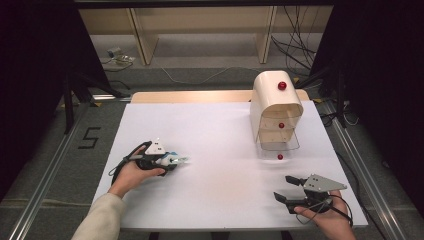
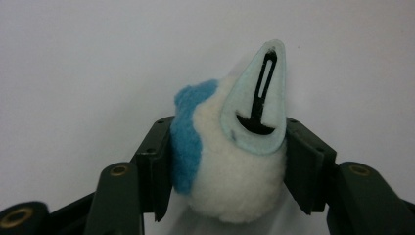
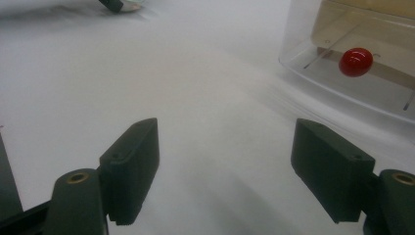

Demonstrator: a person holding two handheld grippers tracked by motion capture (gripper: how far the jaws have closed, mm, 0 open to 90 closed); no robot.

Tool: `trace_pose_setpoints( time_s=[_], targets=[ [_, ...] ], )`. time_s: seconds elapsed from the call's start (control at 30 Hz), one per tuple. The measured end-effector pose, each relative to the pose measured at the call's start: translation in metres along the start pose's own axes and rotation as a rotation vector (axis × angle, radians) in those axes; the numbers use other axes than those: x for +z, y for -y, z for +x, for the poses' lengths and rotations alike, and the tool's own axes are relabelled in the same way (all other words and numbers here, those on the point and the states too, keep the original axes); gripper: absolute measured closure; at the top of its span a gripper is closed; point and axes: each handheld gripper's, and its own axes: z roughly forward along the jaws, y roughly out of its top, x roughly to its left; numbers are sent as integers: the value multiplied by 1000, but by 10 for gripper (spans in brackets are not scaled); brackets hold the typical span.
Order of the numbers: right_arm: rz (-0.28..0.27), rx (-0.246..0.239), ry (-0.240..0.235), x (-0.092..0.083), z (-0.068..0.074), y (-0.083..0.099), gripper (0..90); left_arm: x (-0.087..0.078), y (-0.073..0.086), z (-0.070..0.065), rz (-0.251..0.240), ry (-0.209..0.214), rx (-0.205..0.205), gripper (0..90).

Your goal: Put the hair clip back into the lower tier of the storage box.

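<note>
A fluffy white and blue pompom hair clip (image 2: 235, 186), with a pale teardrop-shaped clip part on top, sits between the pads of my left gripper (image 2: 230, 166), which press on both its sides. In the high view the left gripper (image 1: 172, 160) lies low over the left side of the white table (image 1: 220, 125), with the hair clip (image 1: 180, 160) sticking out toward the right. My right gripper (image 1: 283, 187) rests near the front right edge, jaws wide apart. Nothing is between the right gripper (image 3: 225, 166) jaws.
A small cream drawer cabinet (image 1: 276, 107) with red knobs stands at the back right. Its clear bottom drawer (image 1: 278, 142) is pulled out toward me, red knob (image 1: 280, 156) in front. That drawer (image 3: 318, 63) and knob (image 3: 356, 61) lie just ahead of the right gripper.
</note>
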Motion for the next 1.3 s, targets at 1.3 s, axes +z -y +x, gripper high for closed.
trace_pose_setpoints(
  time_s=[1.3],
  targets=[
    [-1, -1, -6, 1, 0, 0, 279, -9, -29, -18, -110, -2, 14, 458]
  ],
)
